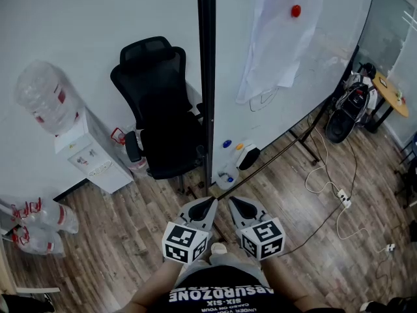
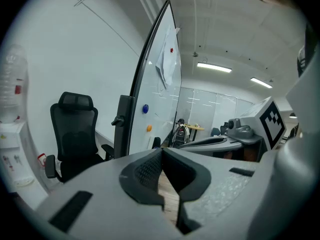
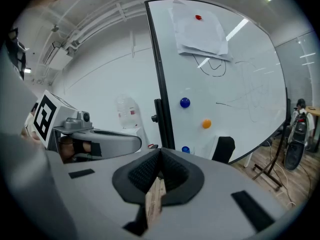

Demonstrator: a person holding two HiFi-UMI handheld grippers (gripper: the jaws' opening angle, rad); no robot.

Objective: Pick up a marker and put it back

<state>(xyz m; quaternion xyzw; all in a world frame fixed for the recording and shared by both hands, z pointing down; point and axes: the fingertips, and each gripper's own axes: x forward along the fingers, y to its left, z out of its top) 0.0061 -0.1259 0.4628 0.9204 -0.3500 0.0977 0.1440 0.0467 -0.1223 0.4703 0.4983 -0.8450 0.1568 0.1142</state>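
Note:
No marker can be made out for certain in any view. A whiteboard (image 1: 287, 103) on a black stand faces me, with a black eraser (image 1: 248, 156) and a small blue-capped item (image 1: 226, 175) at its lower edge. My left gripper (image 1: 210, 203) and right gripper (image 1: 233, 203) are held side by side at the bottom centre, short of the board. Both are shut with nothing between the pads. In the left gripper view the jaws (image 2: 162, 151) meet at the tip. The right gripper (image 3: 160, 154) points at the whiteboard (image 3: 240, 79).
A black office chair (image 1: 159, 116) stands left of the board's frame. A water dispenser (image 1: 88, 152) and spare bottles (image 1: 39, 223) are at the far left. Cables and a power strip (image 1: 343, 199) lie on the wood floor at the right, with bags (image 1: 348, 109) and a round table (image 1: 391, 93) beyond.

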